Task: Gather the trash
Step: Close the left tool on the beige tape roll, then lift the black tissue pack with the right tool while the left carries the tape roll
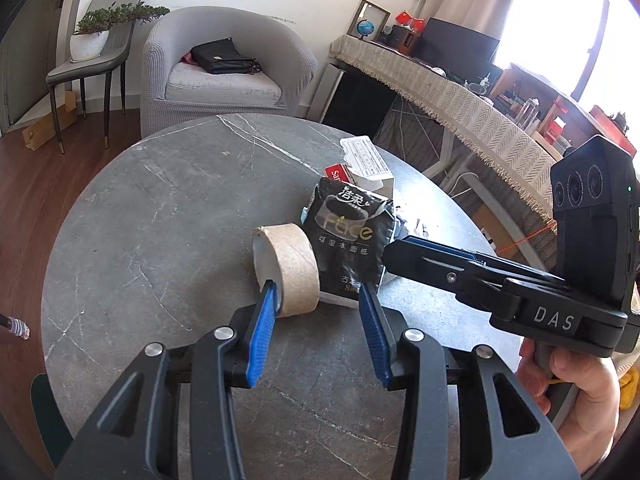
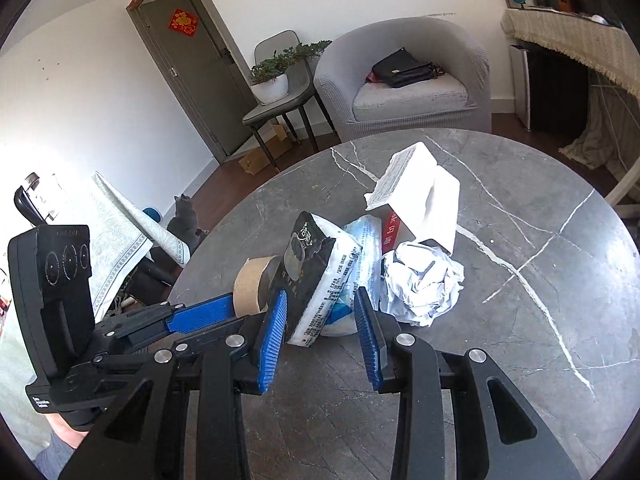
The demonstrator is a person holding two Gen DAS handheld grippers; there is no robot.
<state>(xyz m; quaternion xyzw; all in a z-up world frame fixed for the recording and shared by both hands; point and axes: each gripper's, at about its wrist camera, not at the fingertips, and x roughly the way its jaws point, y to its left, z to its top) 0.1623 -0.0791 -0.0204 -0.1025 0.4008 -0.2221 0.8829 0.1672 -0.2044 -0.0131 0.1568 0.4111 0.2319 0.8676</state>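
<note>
Nearest to us in the left wrist view, the left gripper [image 1: 318,294] stands with its blue jaws parted; its left pad [image 1: 267,300] sits against the near rim of the cardboard tape core [image 1: 289,269], the other pad clear of it, so nothing is clamped. The core lies on its curved side on the round grey marbled table [image 1: 152,216], its open ends facing left and right across that view.

Just beside it stands the black tissue pack [image 1: 348,248], leaning, its long axis running up and away from us. We read "Face" in gold on it, with Chinese characters above and below.

In the right wrist view, the right gripper [image 2: 320,302] has its jaws apart on either side of the pack's near end; we cannot tell whether the pads touch it. On that gripper's body in the left view we read "DAS".

Behind the pack lie a clear plastic wrapper [image 2: 366,240] and a crumpled white paper ball [image 2: 420,284]. Farther back a white carton [image 2: 424,196] with a red panel tilts, small print on its flap too fine to read.

Beyond the table stands a grey armchair [image 2: 404,80] with a black bag [image 2: 400,68] on it.
</note>
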